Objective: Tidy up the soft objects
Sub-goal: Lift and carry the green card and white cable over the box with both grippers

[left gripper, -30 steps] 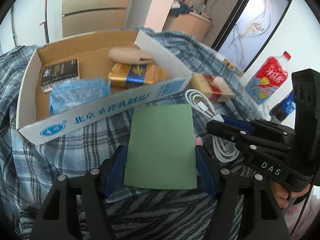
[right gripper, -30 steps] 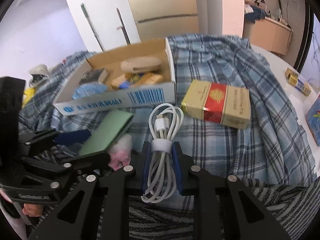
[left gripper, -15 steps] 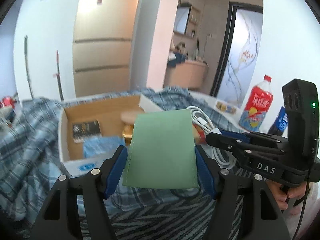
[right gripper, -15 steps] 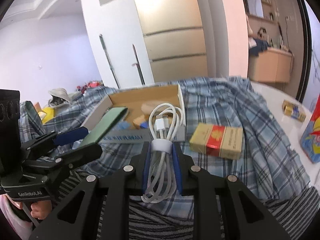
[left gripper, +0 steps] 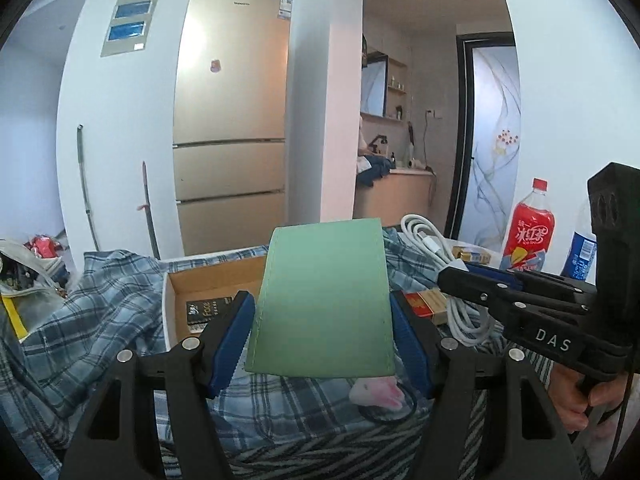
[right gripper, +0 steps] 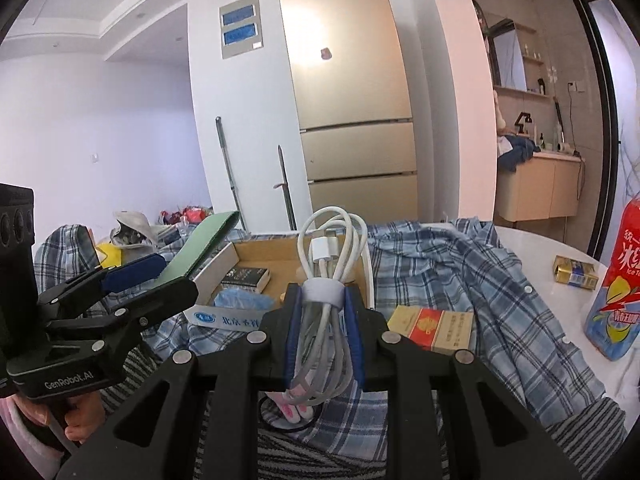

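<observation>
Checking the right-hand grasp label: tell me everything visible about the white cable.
The white cable is a charging lead coiled into a long loop bundle and bound at the middle by a white strap. A white plug lies against the upper loops. It looks like smooth, flexible plastic. The right gripper has its blue-padded jaws shut on the bundle at and below the strap, holding it upright in the air, with loops sticking out above and below. Behind it is the cardboard box. Only the jaws touch it.
</observation>
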A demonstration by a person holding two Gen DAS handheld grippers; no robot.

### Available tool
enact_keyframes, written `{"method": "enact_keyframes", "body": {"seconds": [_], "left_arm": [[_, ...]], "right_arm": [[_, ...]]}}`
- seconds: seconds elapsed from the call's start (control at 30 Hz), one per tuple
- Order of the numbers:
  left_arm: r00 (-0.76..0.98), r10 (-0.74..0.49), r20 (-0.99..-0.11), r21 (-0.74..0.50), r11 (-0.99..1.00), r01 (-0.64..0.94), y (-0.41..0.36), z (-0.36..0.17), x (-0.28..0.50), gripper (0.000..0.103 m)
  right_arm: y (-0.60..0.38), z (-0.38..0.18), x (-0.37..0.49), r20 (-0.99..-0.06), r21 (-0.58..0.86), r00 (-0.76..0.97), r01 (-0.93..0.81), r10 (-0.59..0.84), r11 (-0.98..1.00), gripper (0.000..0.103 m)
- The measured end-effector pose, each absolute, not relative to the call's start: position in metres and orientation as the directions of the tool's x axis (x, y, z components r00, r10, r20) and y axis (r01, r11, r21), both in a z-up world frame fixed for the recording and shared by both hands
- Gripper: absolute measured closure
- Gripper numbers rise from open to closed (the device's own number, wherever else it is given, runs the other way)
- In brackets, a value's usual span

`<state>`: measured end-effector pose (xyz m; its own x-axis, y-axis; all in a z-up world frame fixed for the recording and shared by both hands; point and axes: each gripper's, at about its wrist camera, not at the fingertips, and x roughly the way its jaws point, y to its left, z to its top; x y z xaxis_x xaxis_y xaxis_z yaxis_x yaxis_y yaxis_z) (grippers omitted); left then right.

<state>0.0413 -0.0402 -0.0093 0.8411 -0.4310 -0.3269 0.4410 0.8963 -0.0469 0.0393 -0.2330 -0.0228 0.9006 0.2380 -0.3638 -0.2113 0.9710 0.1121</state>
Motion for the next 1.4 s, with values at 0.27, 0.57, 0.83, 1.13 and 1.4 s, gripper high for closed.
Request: {"method": "enact_keyframes", "body": {"seconds": [0.27, 0.57, 0.83, 1.13, 1.4], "left_arm": [[0.881, -0.374, -0.289, 0.003, 0.920, 0.392, -0.041, 0.001, 0.028, 0.033], [0.928, -0.304, -0.217, 0.046, 0.946, 0.321, -0.040, 0.044, 0.007, 0.033], [0.956, -0.234, -0.178, 0.054, 0.968, 0.247, -0.037, 0.086, 0.019, 0.033], [0.977, -0.128, -0.169, 0.033, 0.990, 0.135, -0.038, 0.124, 0.067, 0.033], [0.973, -0.109, -0.201, 0.006, 0.994, 0.113, -0.032, 0.118, 0.096, 0.033]], "right_arm": [[-0.227, -0.020, 0.037, -0.357, 0.059, 0.909, -0.207, 0.214, 0.977, 0.082], [-0.227, 0.022, 0.030, -0.298, 0.034, 0.928, -0.222, 0.221, 0.975, 0.082], [-0.219, 0.073, 0.042, -0.218, -0.037, 0.952, -0.228, 0.215, 0.973, 0.082], [-0.211, 0.112, 0.088, -0.139, -0.026, 0.964, -0.235, 0.229, 0.972, 0.082], [-0.209, 0.102, 0.120, -0.151, 0.018, 0.959, -0.239, 0.239, 0.971, 0.082]]}}
